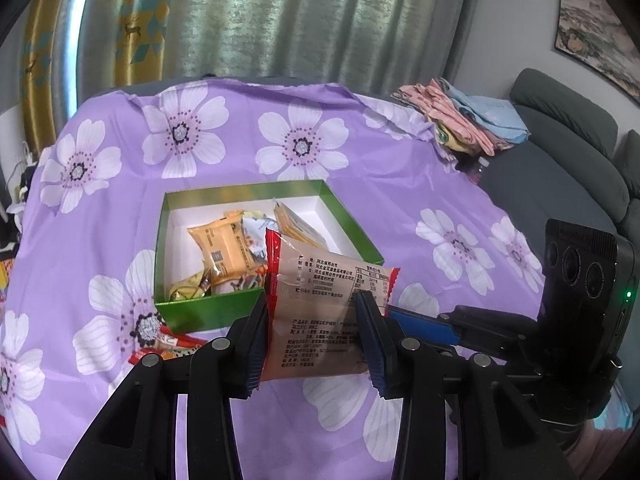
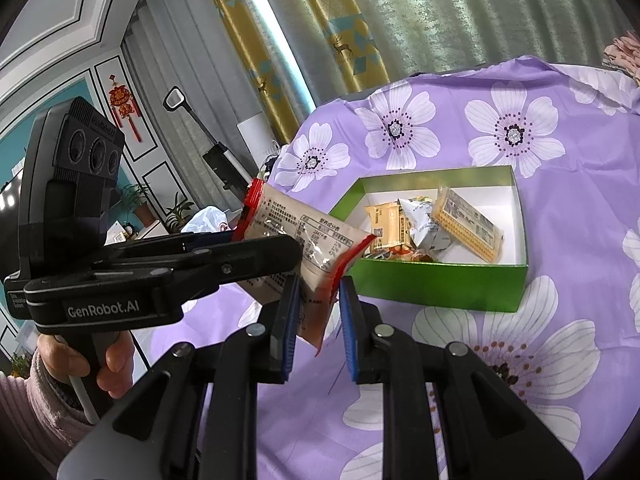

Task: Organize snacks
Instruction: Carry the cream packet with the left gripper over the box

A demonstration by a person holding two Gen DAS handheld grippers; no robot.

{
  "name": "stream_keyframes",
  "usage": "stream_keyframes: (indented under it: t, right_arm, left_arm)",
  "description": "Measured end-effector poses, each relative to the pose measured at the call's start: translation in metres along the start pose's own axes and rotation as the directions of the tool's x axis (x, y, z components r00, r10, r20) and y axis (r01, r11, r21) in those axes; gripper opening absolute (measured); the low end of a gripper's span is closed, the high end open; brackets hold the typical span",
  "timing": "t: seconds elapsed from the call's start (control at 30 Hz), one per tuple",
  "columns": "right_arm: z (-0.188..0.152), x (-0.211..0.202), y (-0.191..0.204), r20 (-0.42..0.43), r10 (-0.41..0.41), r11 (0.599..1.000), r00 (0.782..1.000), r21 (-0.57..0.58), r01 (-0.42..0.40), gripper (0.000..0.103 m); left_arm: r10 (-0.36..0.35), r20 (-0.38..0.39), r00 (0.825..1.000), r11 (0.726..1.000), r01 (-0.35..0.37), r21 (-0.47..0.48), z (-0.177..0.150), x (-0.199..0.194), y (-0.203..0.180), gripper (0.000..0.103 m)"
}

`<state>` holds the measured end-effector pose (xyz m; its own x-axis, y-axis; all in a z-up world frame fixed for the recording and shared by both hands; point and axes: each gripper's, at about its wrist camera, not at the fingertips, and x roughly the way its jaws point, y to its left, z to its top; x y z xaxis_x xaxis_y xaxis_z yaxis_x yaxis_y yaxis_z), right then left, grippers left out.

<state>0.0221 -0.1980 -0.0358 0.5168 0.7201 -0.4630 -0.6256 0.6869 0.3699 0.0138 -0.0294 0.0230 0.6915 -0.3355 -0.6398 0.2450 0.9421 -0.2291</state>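
A beige snack packet (image 1: 320,280) with red crimped ends hangs in the air just in front of the green box (image 1: 212,308). My left gripper (image 1: 312,308) is shut on the packet's middle, one pad on each side. My right gripper (image 2: 320,282) is shut on the packet's (image 2: 288,216) lower red end. In the left wrist view the right gripper (image 1: 400,314) comes in from the right, its blue finger at the packet's red edge. In the right wrist view the left gripper (image 2: 288,256) comes in from the left, held by a hand. The green box (image 2: 440,284) holds several snack packets.
A purple flowered cloth (image 1: 360,184) covers the surface. Loose red and orange packets (image 1: 172,346) lie on it by the box's near left corner. Folded clothes (image 1: 460,120) sit at the back right beside a grey sofa (image 1: 560,140). Curtains hang behind.
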Motion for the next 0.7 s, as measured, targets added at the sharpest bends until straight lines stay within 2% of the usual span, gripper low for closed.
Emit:
stream_keyframes:
  t: [0.7]
  right_arm:
    - [0.022,0.02,-0.015,0.013,-0.01,1.0,1.0,0.001,0.01,0.02]
  left_arm:
    - [-0.001,0.017,1.0,1.0,0.001,0.01,0.026,0.021,0.012,0.041]
